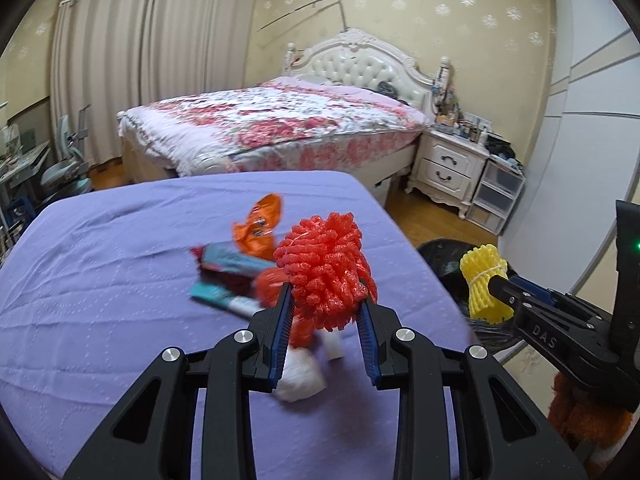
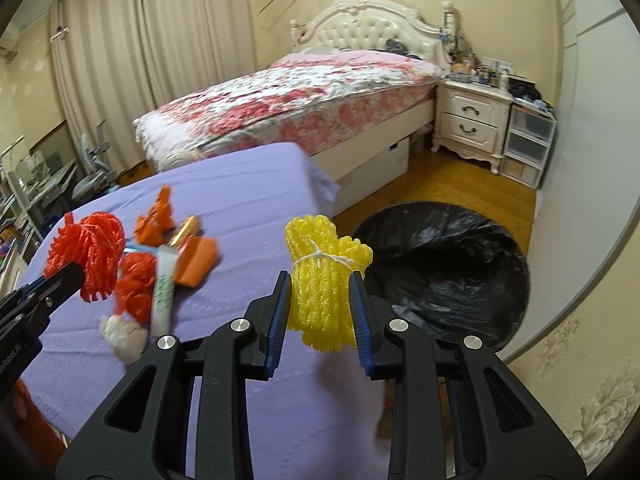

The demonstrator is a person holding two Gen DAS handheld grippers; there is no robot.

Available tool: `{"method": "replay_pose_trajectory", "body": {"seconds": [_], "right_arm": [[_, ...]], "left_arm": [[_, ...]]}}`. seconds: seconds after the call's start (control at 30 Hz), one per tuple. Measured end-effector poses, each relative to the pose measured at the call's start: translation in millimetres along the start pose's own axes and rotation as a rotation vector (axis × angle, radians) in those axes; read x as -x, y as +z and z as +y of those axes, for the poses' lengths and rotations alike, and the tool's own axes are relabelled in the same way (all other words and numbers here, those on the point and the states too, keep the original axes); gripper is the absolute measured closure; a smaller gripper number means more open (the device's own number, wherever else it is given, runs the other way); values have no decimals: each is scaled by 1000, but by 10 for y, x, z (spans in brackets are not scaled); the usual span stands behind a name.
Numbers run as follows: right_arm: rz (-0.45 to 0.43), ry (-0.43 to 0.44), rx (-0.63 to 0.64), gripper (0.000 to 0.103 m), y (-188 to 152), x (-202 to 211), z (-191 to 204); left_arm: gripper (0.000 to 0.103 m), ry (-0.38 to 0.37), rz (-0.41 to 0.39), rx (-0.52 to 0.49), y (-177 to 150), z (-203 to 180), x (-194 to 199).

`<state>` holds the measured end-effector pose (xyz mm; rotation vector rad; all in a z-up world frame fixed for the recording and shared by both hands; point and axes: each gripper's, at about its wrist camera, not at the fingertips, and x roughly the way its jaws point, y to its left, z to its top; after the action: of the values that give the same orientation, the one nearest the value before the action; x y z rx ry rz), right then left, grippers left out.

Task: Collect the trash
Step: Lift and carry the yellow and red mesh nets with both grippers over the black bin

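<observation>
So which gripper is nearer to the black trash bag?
Right. The right gripper, shut on the yellow foam net, is beside the black trash bag; the left gripper, holding the red foam net, is above the purple cloth.

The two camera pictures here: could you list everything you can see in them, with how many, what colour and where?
red foam net bundle: one, red, gripped in the left gripper above the table
yellow foam net bundle: one, yellow, gripped in the right gripper, near the bin
second red net: one, red, on the table
orange wrappers: two, orange, on the table
white crumpled tissue: one, white, near table edge
table cover: one, purple, over the table
bin: one, black liner, on the floor right of the table
bed: one, floral pink, behind
nightstand: one, white, beside the bed
left gripper: black, blue pads
right gripper: black, blue pads
</observation>
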<state>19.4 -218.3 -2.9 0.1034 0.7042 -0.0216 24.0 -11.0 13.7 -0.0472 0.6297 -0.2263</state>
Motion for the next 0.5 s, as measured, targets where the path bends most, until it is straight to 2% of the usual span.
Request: {"method": "replay_pose_trajectory", "body": {"seconds": [0.17, 0.5], "right_arm": [[-17, -66, -47, 74, 104, -69, -341], [11, -151, -134, 74, 235, -411, -864]], "left_arm": [[72, -61, -4, -64, 138, -375, -264], [72, -130, 79, -169, 221, -1003, -1039]]}}
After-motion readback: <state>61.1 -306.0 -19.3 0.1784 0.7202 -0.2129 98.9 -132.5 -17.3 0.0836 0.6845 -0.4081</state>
